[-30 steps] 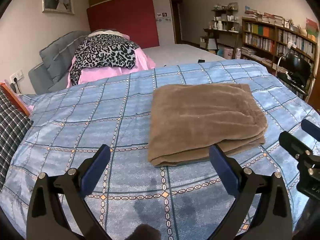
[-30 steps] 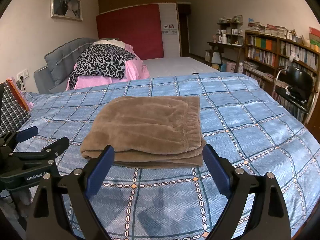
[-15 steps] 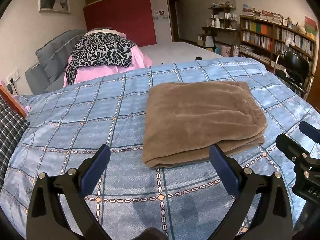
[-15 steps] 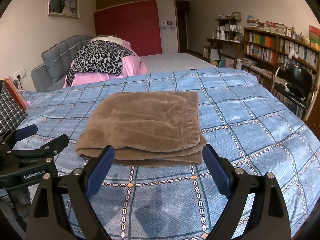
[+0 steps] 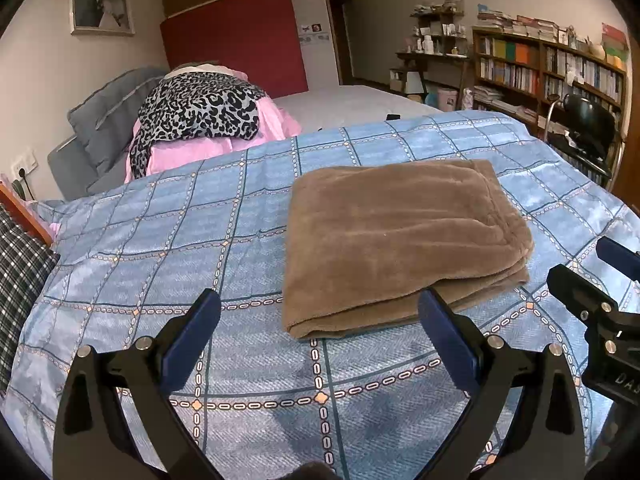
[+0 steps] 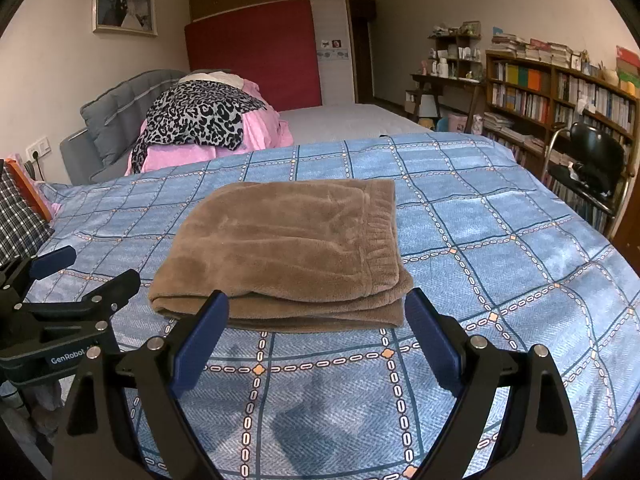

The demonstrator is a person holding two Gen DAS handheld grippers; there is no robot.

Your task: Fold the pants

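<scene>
We see the brown fleece pants lying folded into a thick rectangle on the blue checked bedspread, with the gathered waistband along the right edge in the right wrist view. Our right hand-held gripper hangs just in front of the near edge of the pants, its blue pads spread wide, gripping nothing; the fabric shows in the gap but the pads do not press on it. Our left hand-held gripper stands just as wide, with nothing in its grasp, lined up on the near left corner of the pants over bare bedspread. Each gripper shows at the side of the other's view. Behind the bed, a leopard-print cloth lies on pink bedding, and a bookshelf fills the right wall beside a black chair.
</scene>
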